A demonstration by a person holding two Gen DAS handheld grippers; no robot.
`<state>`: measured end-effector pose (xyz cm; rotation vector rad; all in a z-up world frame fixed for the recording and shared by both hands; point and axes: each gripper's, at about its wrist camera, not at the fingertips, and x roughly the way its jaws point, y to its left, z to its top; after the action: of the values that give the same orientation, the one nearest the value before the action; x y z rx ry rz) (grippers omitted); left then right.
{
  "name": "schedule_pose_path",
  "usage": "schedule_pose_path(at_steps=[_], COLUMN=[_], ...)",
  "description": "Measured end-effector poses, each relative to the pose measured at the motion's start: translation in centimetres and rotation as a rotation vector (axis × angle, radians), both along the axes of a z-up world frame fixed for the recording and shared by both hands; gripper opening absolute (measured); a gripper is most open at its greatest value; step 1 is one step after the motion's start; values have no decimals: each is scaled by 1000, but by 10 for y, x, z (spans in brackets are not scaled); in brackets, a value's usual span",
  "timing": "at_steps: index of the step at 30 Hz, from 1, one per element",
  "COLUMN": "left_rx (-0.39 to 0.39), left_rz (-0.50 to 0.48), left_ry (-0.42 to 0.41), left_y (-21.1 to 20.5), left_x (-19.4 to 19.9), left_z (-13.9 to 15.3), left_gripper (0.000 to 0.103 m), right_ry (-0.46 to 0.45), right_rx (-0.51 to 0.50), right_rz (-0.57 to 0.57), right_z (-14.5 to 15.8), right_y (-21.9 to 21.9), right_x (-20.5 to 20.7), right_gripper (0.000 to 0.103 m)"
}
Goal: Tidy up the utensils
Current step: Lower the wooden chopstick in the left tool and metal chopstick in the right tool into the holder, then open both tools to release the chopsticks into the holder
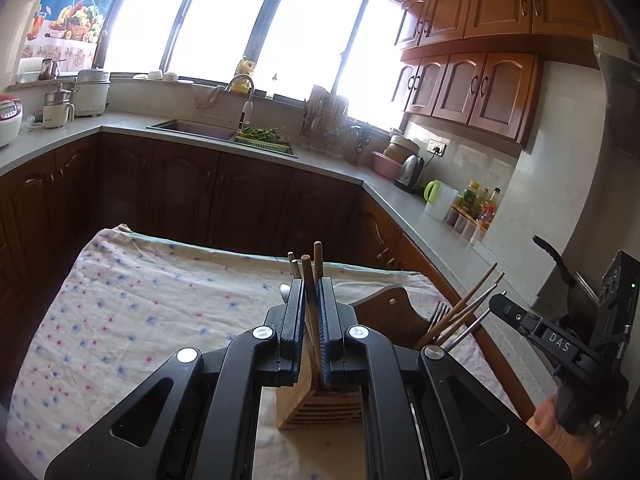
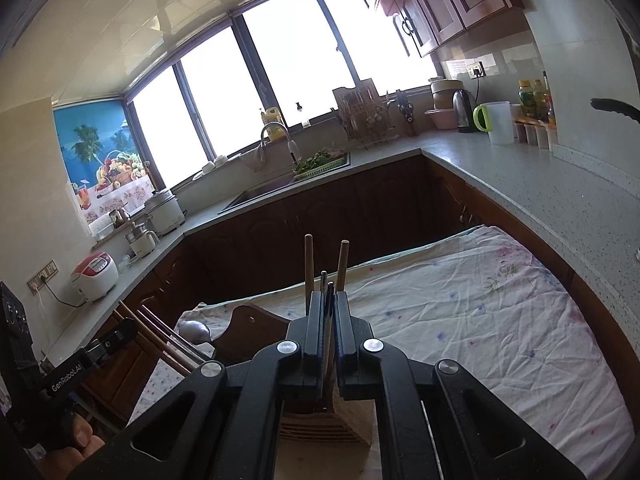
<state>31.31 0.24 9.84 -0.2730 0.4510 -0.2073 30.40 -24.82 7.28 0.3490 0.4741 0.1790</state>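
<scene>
My left gripper (image 1: 311,284) is shut on a bundle of chopsticks (image 1: 308,276), wooden and metal, held upright over a slotted wooden utensil holder (image 1: 320,404) on the flowered tablecloth (image 1: 140,312). My right gripper (image 2: 328,296) is shut on its own bundle of wooden and metal chopsticks (image 2: 325,268), above the same wooden holder (image 2: 328,424). In the left wrist view the right gripper's bundle (image 1: 468,308) shows at right beside a fork (image 1: 439,314). A metal spoon (image 2: 194,330) lies on the cloth next to a dark wooden board (image 2: 248,332).
The table with the cloth (image 2: 480,320) stands inside a U-shaped kitchen counter (image 2: 520,176). A sink (image 1: 192,128), rice cookers (image 1: 92,92), a kettle (image 1: 410,170), a jug (image 2: 496,122) and bottles (image 2: 534,100) sit on the counter. A dark pan handle (image 1: 554,258) juts in at right.
</scene>
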Motion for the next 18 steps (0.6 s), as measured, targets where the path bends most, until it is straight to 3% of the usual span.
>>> schedule_pose_path(at_steps=[7,10,11,13,15,18], left_rx=[1,2,1,2,2,-11], left_rz=[0,2,1,6,16,27], left_ry=[10,13,12,7,-1,-2], left_y=[3,4,5,5,7,11], left_x=[0,-1,-2,-4,-9,-15], left_z=[-5,-5,-4,-3,-2,-1], left_gripper=[6,8,11,27,39,53], right_ry=[11,12,11,2,-14,-34], right_rx=[12,26,30,42,53,77], right_rz=[5,10,6,3,-3,-5], right_z=[0,0,1,2,3,6], right_y=[-2,-4,-5,-8,-11,-15], right_x=[2,2,2,0,-4,-10], right_gripper=[5,10,15,30,50,61])
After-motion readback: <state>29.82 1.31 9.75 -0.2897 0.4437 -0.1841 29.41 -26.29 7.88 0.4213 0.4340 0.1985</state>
